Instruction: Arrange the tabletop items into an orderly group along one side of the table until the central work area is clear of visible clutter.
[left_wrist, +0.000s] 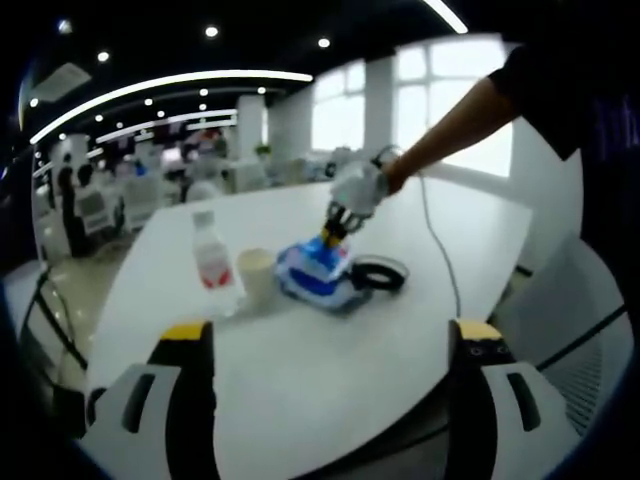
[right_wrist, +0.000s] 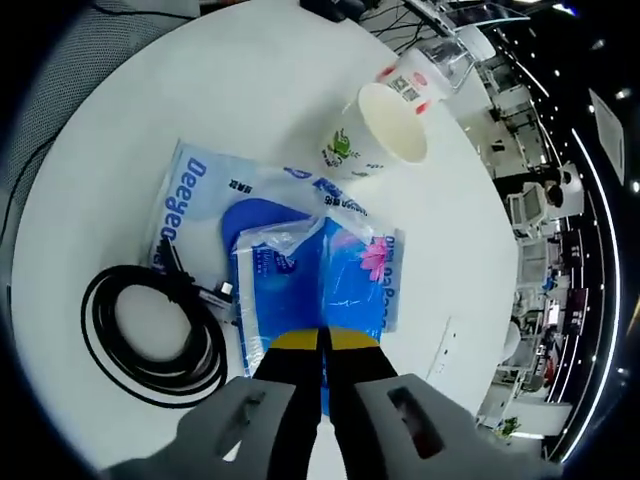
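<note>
The right gripper is clenching the near edge of the top blue packet, apparently to drag it toward a tidy group. That packet is lying on a larger packet mid-desk. The left gripper is hovering released over bare desk, holding nothing. The cup and bottle are standing just beyond the packets; the coiled cable is touching the larger packet and may be snagging any pull.

The white worktop carries a water bottle, a paper cup, blue packets and a coiled black cable, grouped close together.
</note>
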